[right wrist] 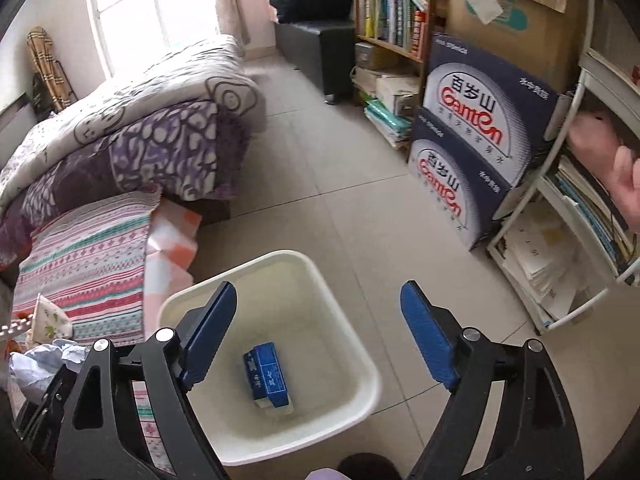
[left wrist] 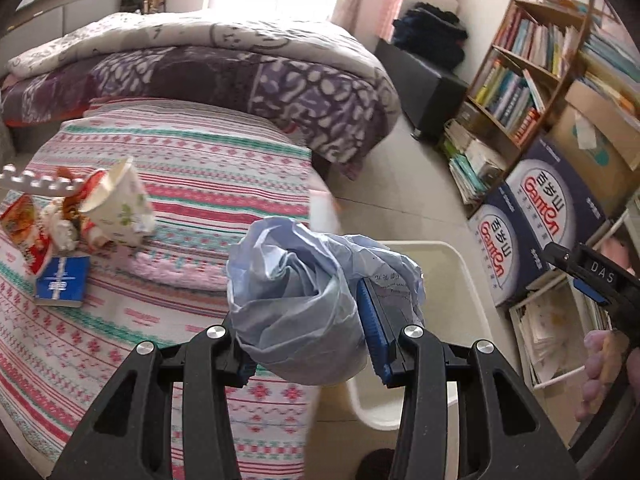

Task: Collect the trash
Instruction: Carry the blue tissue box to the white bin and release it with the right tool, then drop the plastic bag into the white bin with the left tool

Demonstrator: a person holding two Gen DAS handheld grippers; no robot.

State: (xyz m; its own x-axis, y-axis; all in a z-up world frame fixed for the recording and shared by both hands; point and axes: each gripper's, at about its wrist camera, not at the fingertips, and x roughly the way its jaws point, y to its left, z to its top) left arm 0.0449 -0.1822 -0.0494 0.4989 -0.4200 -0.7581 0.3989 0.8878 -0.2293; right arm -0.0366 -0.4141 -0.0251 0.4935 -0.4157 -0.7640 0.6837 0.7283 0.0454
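Observation:
My left gripper [left wrist: 308,316] is shut on a crumpled pale blue paper wad [left wrist: 296,300], held over the bed's edge beside the cream waste bin [left wrist: 472,280]. In the right wrist view the same wad [right wrist: 44,360] shows at the lower left. My right gripper [right wrist: 316,336] stands open and empty above the bin [right wrist: 340,292], where a small blue box [right wrist: 266,374] lies on the bottom. On the bed a tipped paper cup [left wrist: 118,204], red snack wrappers [left wrist: 24,228] and a blue booklet [left wrist: 62,280] lie together. The right gripper [left wrist: 588,276] also shows at the right edge of the left wrist view, a hand holding it.
The bed's striped sheet [left wrist: 208,168] and piled quilts [left wrist: 240,64] fill the left. Blue Ganten cartons [right wrist: 476,140], a bookshelf [right wrist: 396,12] and a white wire rack [right wrist: 568,240] line the right wall. Tiled floor [right wrist: 360,200] lies between bed and cartons.

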